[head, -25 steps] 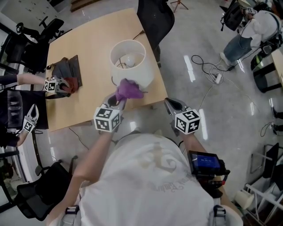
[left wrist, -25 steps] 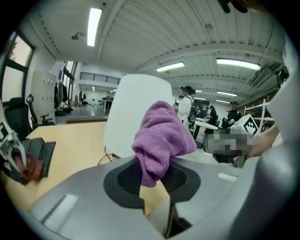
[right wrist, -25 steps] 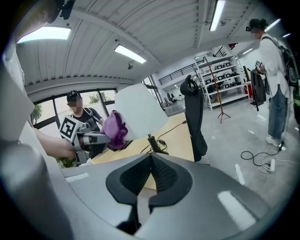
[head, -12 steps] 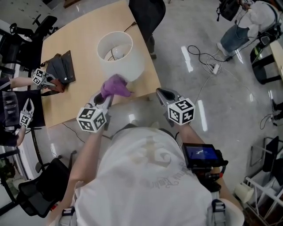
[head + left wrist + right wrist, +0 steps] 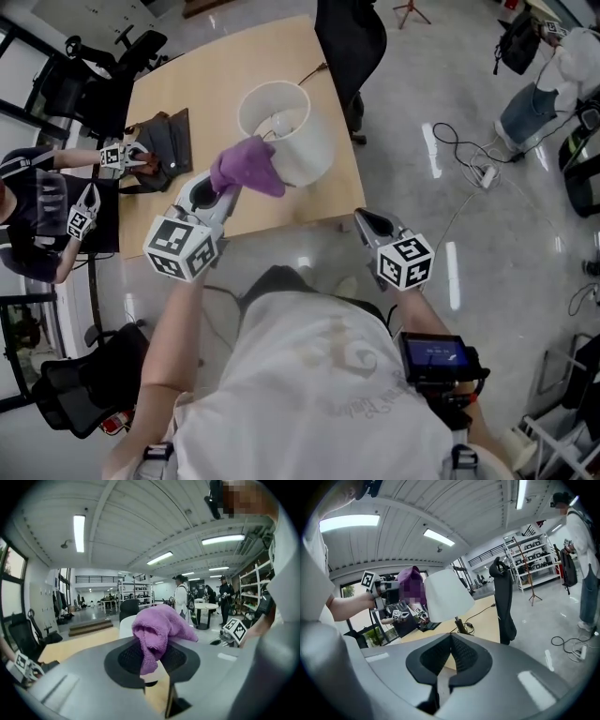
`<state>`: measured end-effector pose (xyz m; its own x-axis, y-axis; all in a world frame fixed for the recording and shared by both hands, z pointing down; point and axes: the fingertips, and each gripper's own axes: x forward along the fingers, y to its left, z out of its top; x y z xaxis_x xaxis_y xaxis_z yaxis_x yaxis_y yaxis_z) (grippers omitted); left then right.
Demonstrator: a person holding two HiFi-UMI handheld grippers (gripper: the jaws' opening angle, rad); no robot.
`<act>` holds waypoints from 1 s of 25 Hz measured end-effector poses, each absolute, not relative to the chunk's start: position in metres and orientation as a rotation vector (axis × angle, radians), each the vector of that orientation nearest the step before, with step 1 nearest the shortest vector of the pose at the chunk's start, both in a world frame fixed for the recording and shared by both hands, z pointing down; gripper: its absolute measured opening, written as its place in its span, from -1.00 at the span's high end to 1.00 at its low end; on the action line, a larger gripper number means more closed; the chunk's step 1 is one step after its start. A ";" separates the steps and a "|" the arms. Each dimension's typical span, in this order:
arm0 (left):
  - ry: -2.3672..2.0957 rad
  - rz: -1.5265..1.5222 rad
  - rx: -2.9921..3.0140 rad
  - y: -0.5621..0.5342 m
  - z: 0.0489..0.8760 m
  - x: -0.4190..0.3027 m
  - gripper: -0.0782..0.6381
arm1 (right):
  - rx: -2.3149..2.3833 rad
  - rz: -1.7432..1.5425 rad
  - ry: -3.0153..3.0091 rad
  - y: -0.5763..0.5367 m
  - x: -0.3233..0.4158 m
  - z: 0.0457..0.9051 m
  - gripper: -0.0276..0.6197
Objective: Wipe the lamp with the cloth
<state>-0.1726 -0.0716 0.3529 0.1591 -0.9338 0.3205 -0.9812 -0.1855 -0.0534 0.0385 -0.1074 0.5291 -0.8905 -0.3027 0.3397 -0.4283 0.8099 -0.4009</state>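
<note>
Beside the lamp (image 5: 292, 141), cloth (image 5: 246, 167) pinched in left tool (image 5: 228, 186) (jaws just tightening); right tool (image 5: 363, 217) closed, empty

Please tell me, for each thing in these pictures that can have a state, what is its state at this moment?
left gripper: shut on the purple cloth; its jaws have just closed slightly further.
right gripper: shut, nothing between its jaws.
purple cloth: bunched, raised beside the lamp; whether it touches the lamp cannot be told.
lamp: upright on the table, bulb looks unlit.
dark bag: lying flat on the table.
</note>
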 end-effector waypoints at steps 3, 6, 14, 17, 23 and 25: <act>-1.903 0.606 2.267 -0.089 0.331 -0.178 0.58 | 0.563 0.709 -2.749 -0.103 0.044 0.525 0.87; -1.876 0.769 2.249 -0.111 0.318 -0.185 0.58 | 0.581 0.720 -2.758 -0.104 0.046 0.524 0.87; -1.779 1.428 2.290 -0.172 0.287 -0.210 0.58 | 0.643 0.732 -2.751 -0.096 0.046 0.525 0.87; -1.551 1.719 2.262 -0.189 0.307 -0.206 0.58 | 0.702 0.741 -2.731 -0.106 0.059 0.529 0.87; -1.169 2.096 2.057 -0.217 0.368 -0.200 0.58 | 0.694 0.746 -2.762 -0.125 0.052 0.528 0.87; -1.148 2.185 2.022 -0.229 0.377 -0.195 0.58 | 0.693 0.740 -2.767 -0.130 0.051 0.527 0.87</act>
